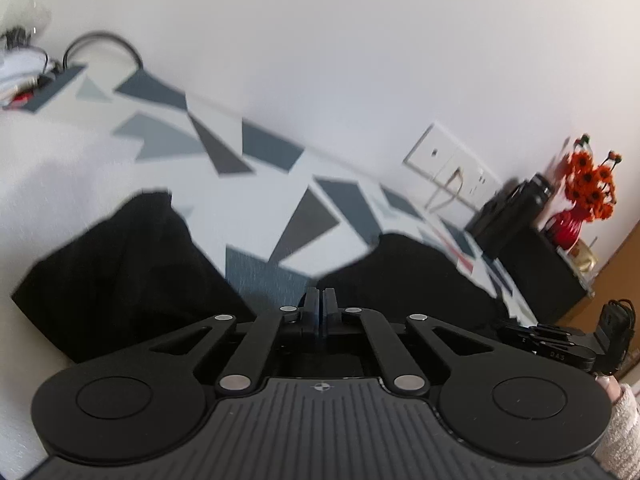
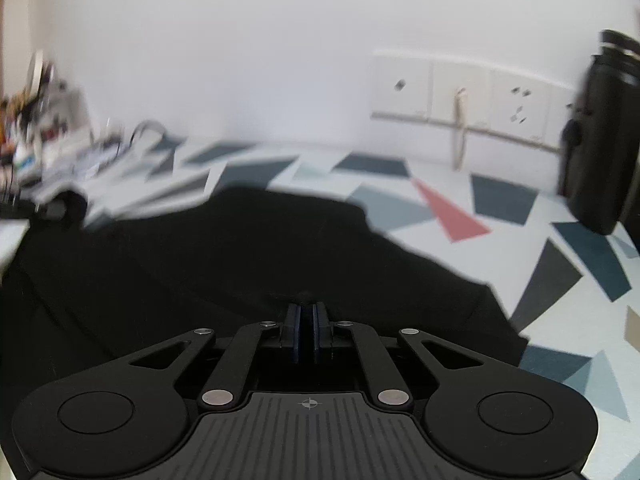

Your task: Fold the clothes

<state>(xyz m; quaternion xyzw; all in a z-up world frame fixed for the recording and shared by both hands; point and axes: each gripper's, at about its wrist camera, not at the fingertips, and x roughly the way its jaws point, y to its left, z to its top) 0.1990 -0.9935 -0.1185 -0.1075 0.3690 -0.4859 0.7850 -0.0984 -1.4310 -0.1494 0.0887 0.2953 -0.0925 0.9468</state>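
over patterned bench (image 2: 500,204), both jaws pinched shut on black cloth (image 2: 240,260): left gripper (image 1: 320,300), right gripper (image 2: 307,314).

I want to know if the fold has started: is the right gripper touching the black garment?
Cannot tell. In the right wrist view the right gripper is closed against the black garment, but dark blurred cloth hides whether fabric is pinched.

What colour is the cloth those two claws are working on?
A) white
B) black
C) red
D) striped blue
B: the garment spread on the patterned surface ahead of both claws, left claw and right claw, is plain black.
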